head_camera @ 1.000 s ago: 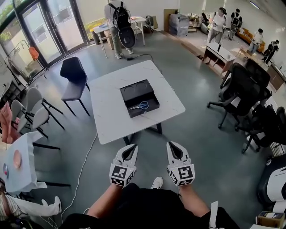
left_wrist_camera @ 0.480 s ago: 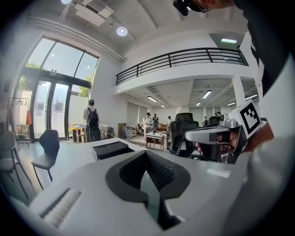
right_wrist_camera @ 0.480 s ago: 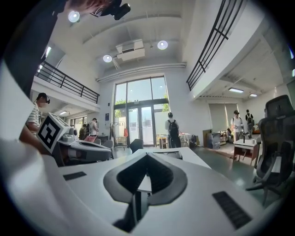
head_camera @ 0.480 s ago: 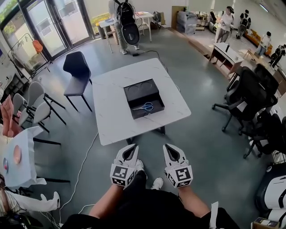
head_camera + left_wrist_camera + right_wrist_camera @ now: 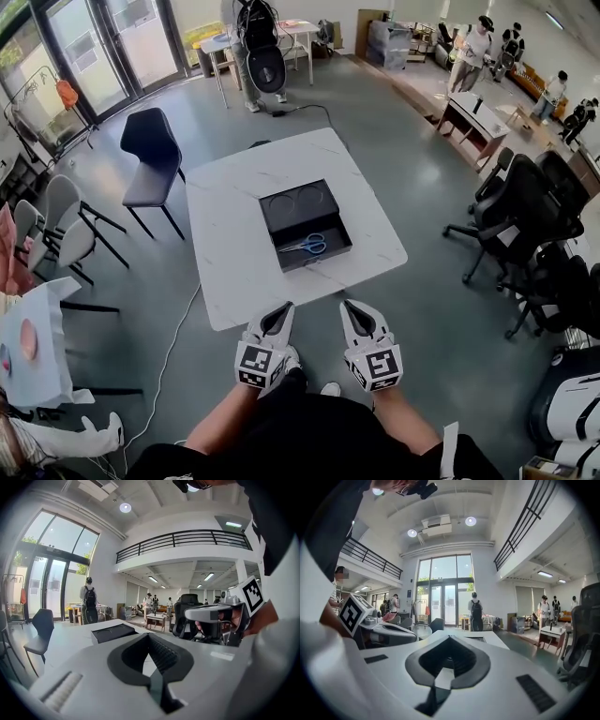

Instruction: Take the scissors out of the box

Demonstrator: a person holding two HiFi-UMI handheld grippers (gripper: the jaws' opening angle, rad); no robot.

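- Too small in the head view to tell whether the scissors [image 5: 307,246] lie open or closed in the box [image 5: 292,202].
- Out of sight in the left gripper view, behind the box's near wall.
- Barely a dark sliver of the box in the right gripper view; nothing of its inside.
- Cut off by the head view's left edge: a small table [image 5: 28,342].
- Cut off by the right gripper view's right edge: an office chair [image 5: 585,630].
- Too small for detail: the far people [image 5: 473,42].

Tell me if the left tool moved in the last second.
Yes: the left tool has come forward, up to the table's near edge.
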